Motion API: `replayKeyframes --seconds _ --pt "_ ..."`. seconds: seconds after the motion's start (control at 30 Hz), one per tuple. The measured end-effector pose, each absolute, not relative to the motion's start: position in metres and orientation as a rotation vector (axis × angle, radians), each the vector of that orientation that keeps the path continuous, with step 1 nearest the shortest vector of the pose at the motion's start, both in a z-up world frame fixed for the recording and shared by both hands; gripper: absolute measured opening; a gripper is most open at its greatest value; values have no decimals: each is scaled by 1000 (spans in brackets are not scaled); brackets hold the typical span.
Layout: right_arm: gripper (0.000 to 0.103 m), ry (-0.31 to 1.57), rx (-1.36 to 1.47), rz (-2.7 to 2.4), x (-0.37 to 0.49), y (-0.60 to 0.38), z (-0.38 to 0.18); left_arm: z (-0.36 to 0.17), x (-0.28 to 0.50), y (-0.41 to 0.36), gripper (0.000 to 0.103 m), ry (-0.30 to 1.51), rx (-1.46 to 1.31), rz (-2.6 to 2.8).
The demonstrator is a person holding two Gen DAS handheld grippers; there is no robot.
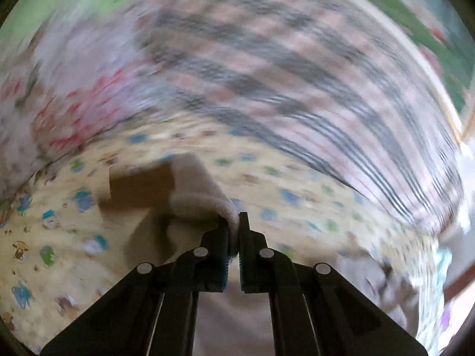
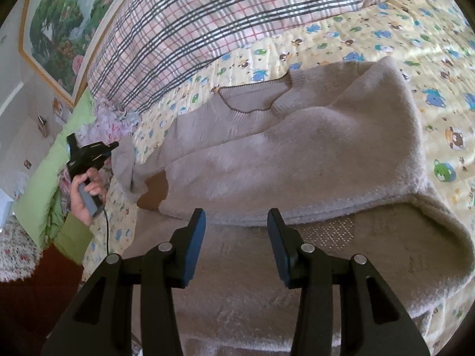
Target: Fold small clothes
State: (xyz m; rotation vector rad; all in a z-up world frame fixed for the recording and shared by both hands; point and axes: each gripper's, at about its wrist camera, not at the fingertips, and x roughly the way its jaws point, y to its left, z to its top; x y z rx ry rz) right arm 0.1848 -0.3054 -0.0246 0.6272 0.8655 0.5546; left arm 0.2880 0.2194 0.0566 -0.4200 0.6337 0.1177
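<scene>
A beige knitted sweater [image 2: 297,154] lies partly folded on a yellow sheet [image 2: 400,29] printed with cartoon animals, neckline toward the plaid blanket. My right gripper [image 2: 236,216] is open and empty, just above the sweater's near fold. My left gripper [image 1: 234,222] is shut on the sweater's sleeve [image 1: 202,190] and lifts it off the bed. It also shows at the left of the right wrist view [image 2: 89,154], holding the sleeve end [image 2: 126,163]. The left wrist view is motion-blurred.
A pink and grey plaid blanket [image 2: 193,29] lies along the far side of the bed. A green pillow [image 2: 44,184] and floral fabric [image 2: 112,118] lie at the left. A framed landscape picture [image 2: 59,14] hangs on the wall.
</scene>
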Motion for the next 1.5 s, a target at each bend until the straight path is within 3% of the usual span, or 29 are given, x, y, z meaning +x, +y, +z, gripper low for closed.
replayKeyframes --seconds 0.3,0.63,0.8,0.87,0.9,0.97,1.0,1.23,1.5 --pt "45 836 690 514 172 -332 -26 83 240 35 3 606 -142 -187" --pt "45 813 727 449 167 -359 -29 9 242 -93 5 764 152 -266" --pt "45 846 730 441 177 -359 -33 -12 236 -93 21 833 131 -323" --pt "46 850 727 447 181 -357 -32 -13 227 -86 56 850 128 -306" --pt "48 853 720 445 184 -353 -31 -13 220 -78 58 848 123 -276" --pt "63 846 706 451 189 -347 -27 -10 206 -60 57 851 64 -260" --pt "64 842 695 465 191 -342 -25 -9 201 -49 57 855 28 -254" --pt "64 859 543 551 214 -279 -9 -13 160 48 58 866 -77 -11" --pt "64 782 150 580 241 -158 22 -42 179 118 58 958 -189 132"
